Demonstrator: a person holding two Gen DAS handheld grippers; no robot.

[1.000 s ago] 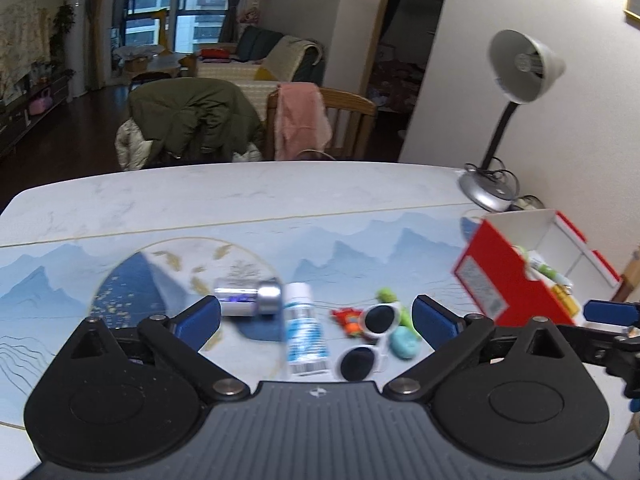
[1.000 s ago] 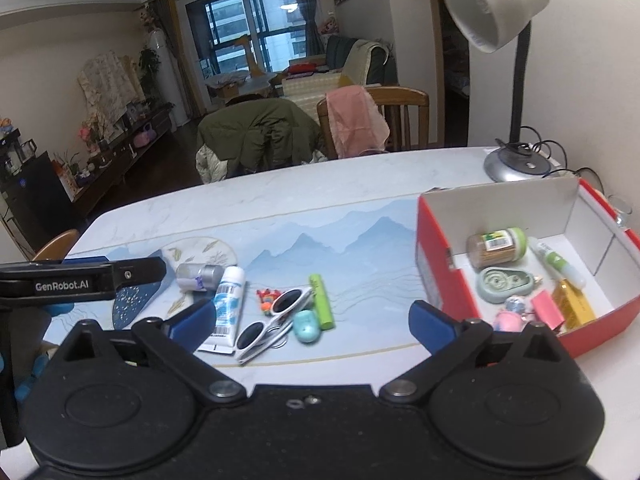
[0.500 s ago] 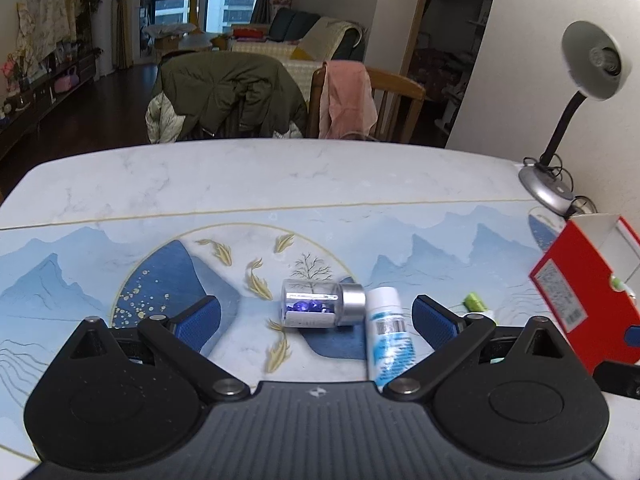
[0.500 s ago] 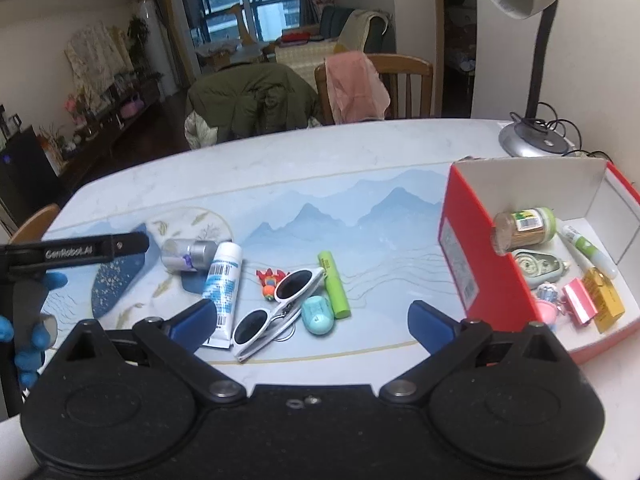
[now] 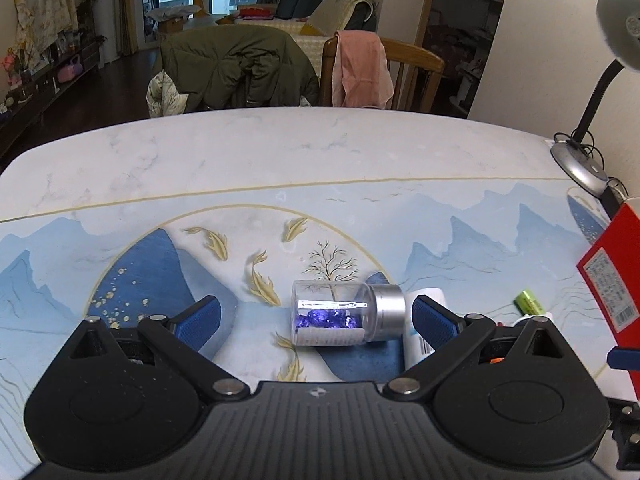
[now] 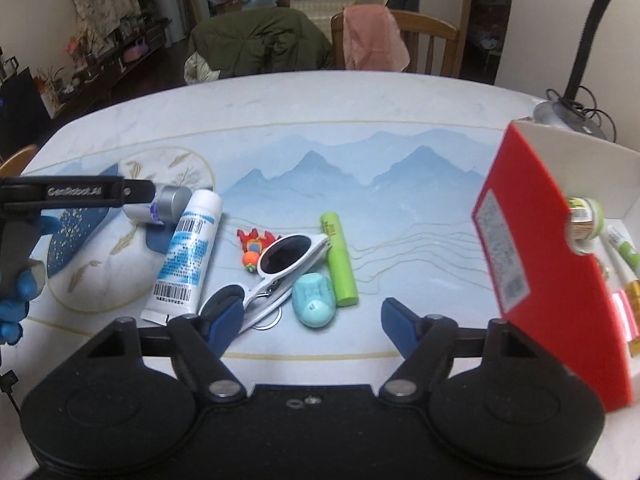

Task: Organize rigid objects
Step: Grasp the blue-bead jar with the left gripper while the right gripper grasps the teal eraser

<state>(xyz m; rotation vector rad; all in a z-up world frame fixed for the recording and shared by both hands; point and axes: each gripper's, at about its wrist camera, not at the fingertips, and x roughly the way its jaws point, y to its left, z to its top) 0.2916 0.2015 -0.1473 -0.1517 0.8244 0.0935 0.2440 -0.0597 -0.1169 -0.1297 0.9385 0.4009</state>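
Two grippers, both sitting spread wide. Left gripper (image 5: 316, 318) is bracketing the vial (image 5: 344, 312), which is lying on the mat (image 5: 360, 208), cap at 3 o'clock, untouched. Right gripper (image 6: 312, 318) is hovering over the glasses (image 6: 272, 268); box (image 6: 540, 264) is sitting at 3 o'clock.

Black left gripper (image 5: 316, 316) with blue pads (image 5: 200, 316), silver screws
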